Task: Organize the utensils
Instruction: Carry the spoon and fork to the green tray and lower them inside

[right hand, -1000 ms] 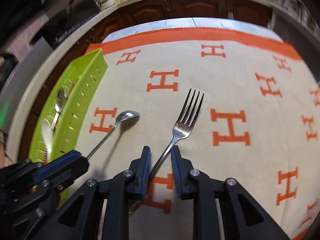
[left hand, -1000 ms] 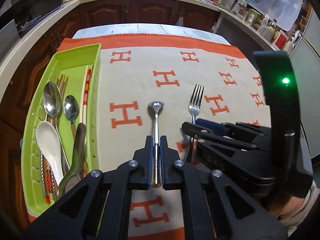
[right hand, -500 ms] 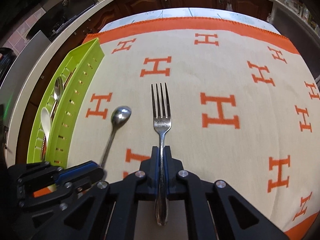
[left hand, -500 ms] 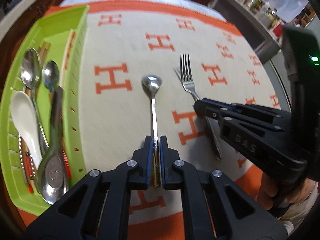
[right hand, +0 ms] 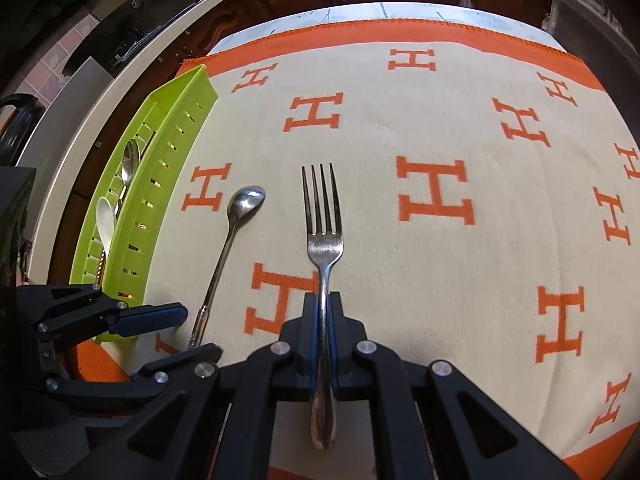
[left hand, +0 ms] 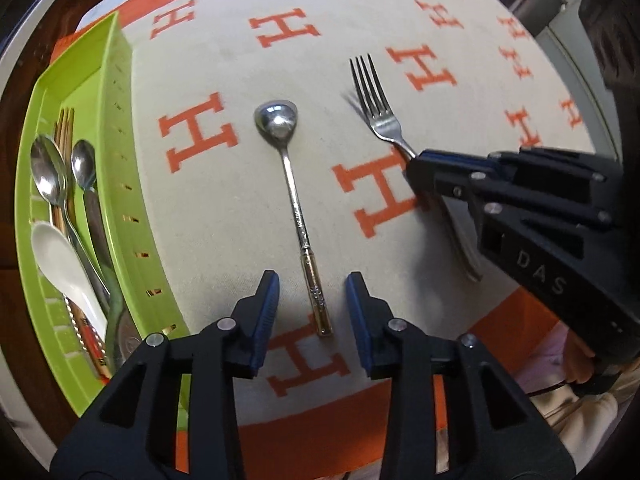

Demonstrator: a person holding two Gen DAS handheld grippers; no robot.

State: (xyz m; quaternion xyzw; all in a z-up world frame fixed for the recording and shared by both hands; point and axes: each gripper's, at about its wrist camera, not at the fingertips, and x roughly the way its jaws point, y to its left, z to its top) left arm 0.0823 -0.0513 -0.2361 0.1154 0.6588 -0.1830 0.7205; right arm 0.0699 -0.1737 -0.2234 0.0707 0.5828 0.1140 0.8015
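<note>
Left wrist view: left gripper (left hand: 312,312) is spread apart around one spoon (left hand: 294,204). One fork (right hand: 323,240) is clamped by right gripper (right hand: 323,312). Three spoons are counted in tray (left hand: 124,184).

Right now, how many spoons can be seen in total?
4. One long-handled spoon lies on the cloth between the left gripper's open fingers. Three are in the green tray: a large metal spoon, a smaller metal spoon, a white spoon. More may be hidden underneath.
</note>
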